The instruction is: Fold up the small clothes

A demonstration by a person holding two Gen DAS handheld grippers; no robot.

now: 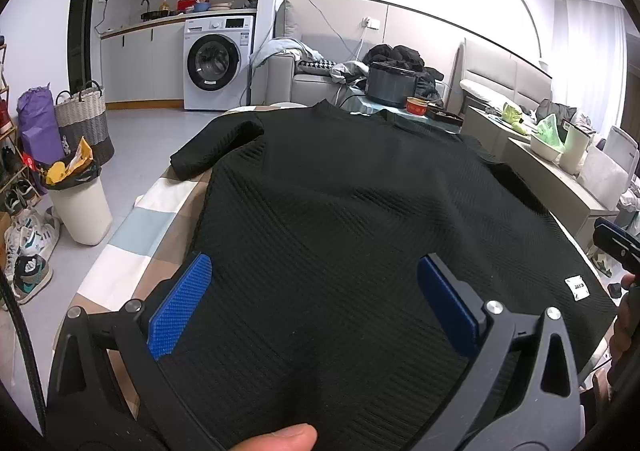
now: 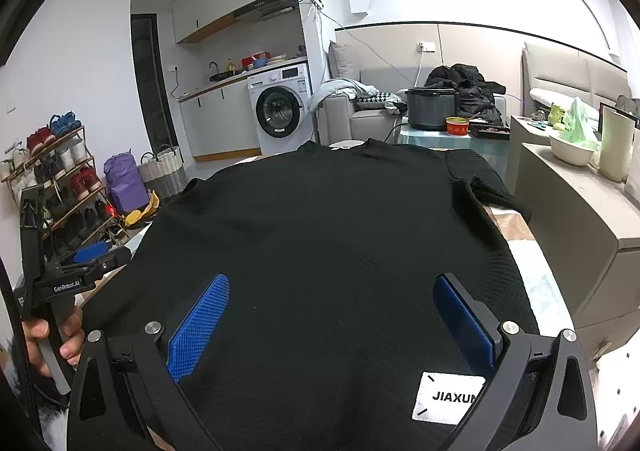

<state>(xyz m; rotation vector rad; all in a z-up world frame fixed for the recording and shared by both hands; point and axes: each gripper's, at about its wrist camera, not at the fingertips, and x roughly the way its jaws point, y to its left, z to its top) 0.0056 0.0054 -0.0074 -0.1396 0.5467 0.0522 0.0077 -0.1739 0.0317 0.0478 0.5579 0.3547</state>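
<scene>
Jaws: both grippers spread wide, nothing grasped | black shirt (image 1: pixel 360 231) flat | JIAXUN label (image 2: pixel 448 397) legible only from right wrist

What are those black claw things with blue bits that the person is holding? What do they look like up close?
Each gripper is a black frame with triangular cut-outs and silver bolt heads. Its two fingers end in flat blue pads with a fine bumpy texture. The right gripper looks the same. Seen from the side, the left gripper has a black pistol-style handle printed "GenRobot.AI" in white.

Lived-in home, washing machine (image 2: pixel 279 116), sofa (image 2: pixel 352 111), shoe rack (image 2: pixel 60 187), probably a studio flat
</scene>
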